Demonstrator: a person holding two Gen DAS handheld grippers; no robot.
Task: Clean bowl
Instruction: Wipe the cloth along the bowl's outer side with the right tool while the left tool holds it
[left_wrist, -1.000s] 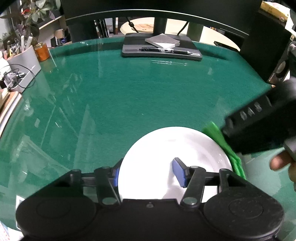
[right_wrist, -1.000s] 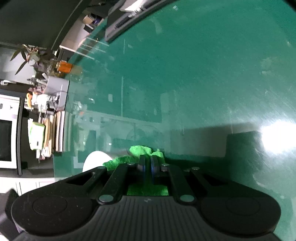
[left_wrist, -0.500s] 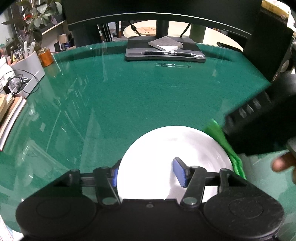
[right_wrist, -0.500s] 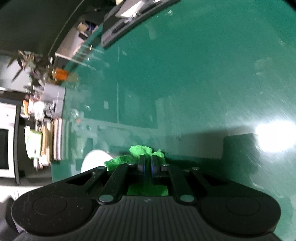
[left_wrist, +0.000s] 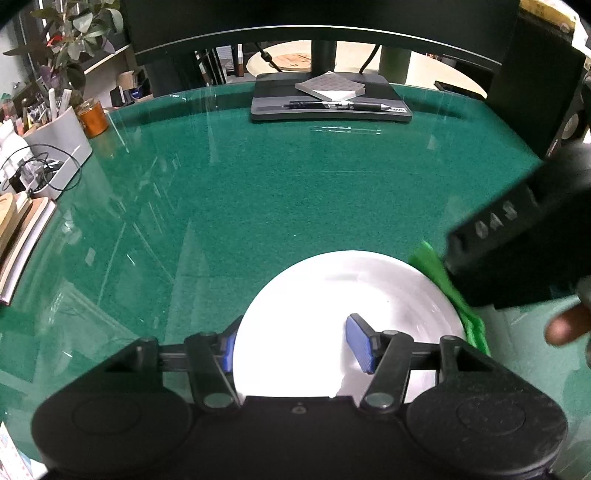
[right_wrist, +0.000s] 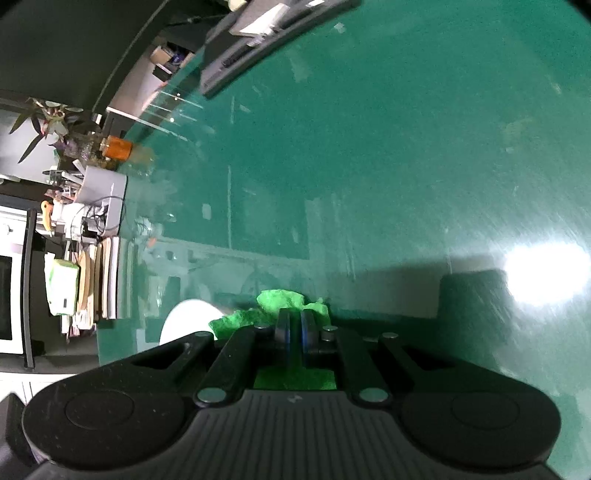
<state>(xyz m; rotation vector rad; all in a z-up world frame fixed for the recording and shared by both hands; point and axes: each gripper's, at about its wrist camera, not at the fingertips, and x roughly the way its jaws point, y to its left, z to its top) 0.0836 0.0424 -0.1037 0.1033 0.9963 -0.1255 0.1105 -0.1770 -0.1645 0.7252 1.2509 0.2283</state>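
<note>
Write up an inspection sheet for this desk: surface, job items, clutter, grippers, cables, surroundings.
Surface: green glass-topped table, glossy, with reflections and glare.
Job's things: white bowl at the near edge; green cloth bunched at the bowl's right rim.
Clutter: black monitor base at the far edge carrying a pen and a grey pad; orange jar; grey organiser; stacked books on the left.
Grippers: left gripper open, one finger outside the bowl's left rim and one inside; right gripper shut on the green cloth.
Cables: black cables looped at the organiser.
Surroundings: potted plant far left; dark monitor above.
</note>
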